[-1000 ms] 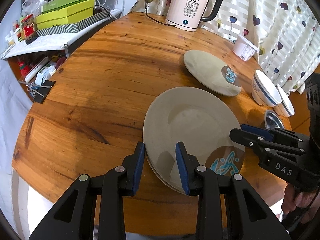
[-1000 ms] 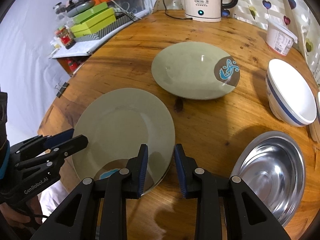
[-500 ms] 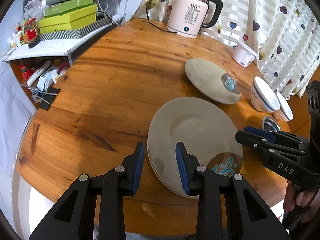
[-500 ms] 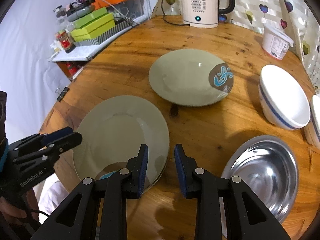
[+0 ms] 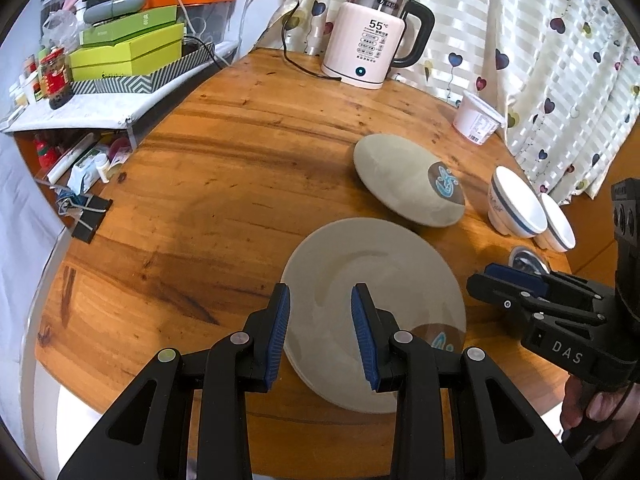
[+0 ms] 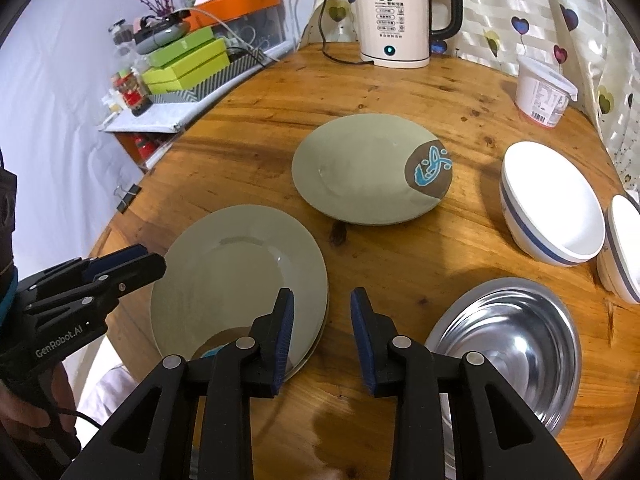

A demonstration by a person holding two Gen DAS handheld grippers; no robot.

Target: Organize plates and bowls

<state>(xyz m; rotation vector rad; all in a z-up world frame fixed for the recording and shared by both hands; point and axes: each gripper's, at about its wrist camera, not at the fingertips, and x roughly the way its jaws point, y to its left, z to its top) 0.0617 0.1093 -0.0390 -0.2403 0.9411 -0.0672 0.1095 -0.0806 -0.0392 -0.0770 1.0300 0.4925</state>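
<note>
On the round wooden table (image 6: 400, 92) a stack of grey-green plates (image 6: 240, 276) lies near the front edge, a second rim showing just under the top plate. The left gripper (image 5: 320, 332) hangs over the stack's left rim with its blue pads spread and pressing on nothing. The right gripper (image 6: 322, 336) sits at the stack's right rim; its jaws have just been opening, and they stand apart with bare wood between them and the left pad over the plate's edge, pinching nothing. Farther back a single plate (image 6: 370, 170) with a brown and blue emblem lies apart from the stack. To the right, two white bowls (image 6: 554, 208) with blue bands stand side by side, and a steel bowl (image 6: 508, 348) rests nearer. A kettle (image 6: 394, 14) and a white tub (image 6: 542, 94) stand at the far edge.
</note>
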